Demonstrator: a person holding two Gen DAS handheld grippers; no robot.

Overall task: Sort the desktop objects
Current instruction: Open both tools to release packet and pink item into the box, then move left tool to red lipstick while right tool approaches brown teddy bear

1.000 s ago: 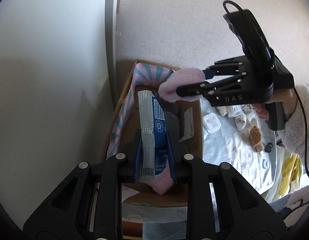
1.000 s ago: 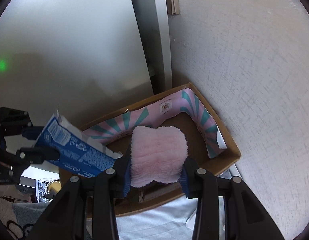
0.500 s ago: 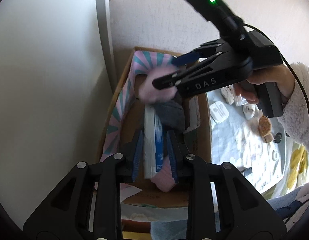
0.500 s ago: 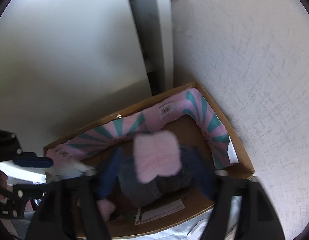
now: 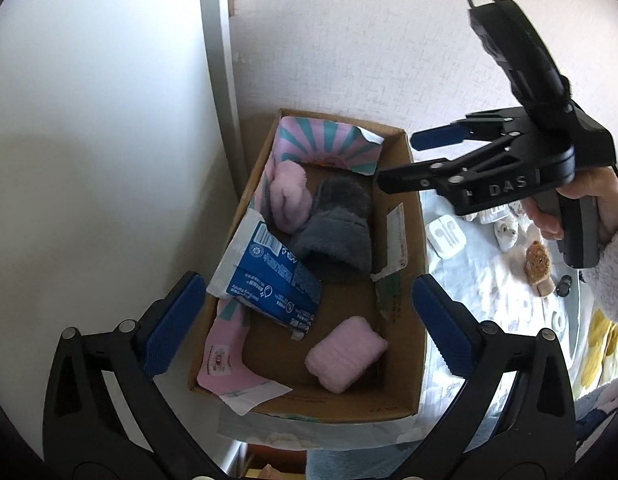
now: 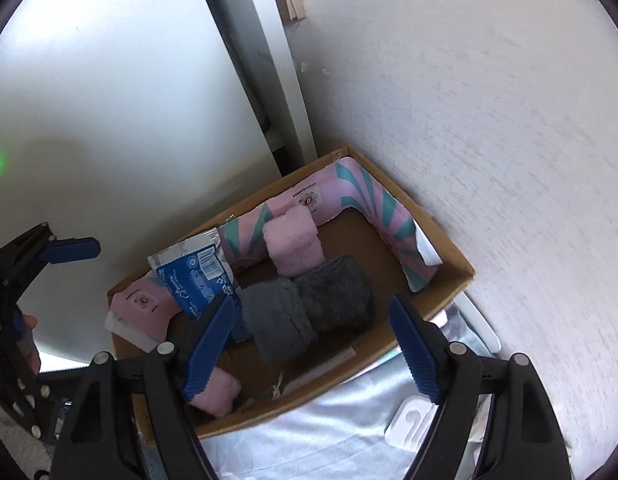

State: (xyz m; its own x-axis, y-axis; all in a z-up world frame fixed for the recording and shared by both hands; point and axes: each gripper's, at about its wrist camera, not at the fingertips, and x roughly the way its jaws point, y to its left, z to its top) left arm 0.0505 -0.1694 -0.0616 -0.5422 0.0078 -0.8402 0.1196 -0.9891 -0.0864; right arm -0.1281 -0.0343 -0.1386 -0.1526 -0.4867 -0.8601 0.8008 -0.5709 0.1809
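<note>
Both grippers hung over the cardboard box (image 5: 397, 184) in the corner where the two walls met. The left gripper (image 5: 305, 320) stood with its blue pads spread as wide as they go, its jaws having just been opening — nothing lay between them but the box below. The blue tissue pack (image 5: 269, 280) leaned against the box's left wall, one end propped up on the pink-and-teal paper liner (image 5: 329, 144).

The right gripper (image 6: 313, 344) also had its jaws apart, having just been opening, and gripped nothing. Beneath it lay the grey fuzzy sock (image 6: 309, 304), across the middle of the box floor. A pink fuzzy sock (image 6: 293, 244) rested against the far liner, touching the grey one. A second pink roll (image 5: 345, 356) sat alone near the front of the box, apart from the tissue pack.

Seen from the left wrist, a hand (image 5: 581, 200) in a fluffy white sleeve held the right tool above the box's right edge. On the pale cloth (image 5: 489, 280) beside the box lay a white earbud case (image 5: 445, 236) and a small brown plush toy (image 5: 539, 264).
</note>
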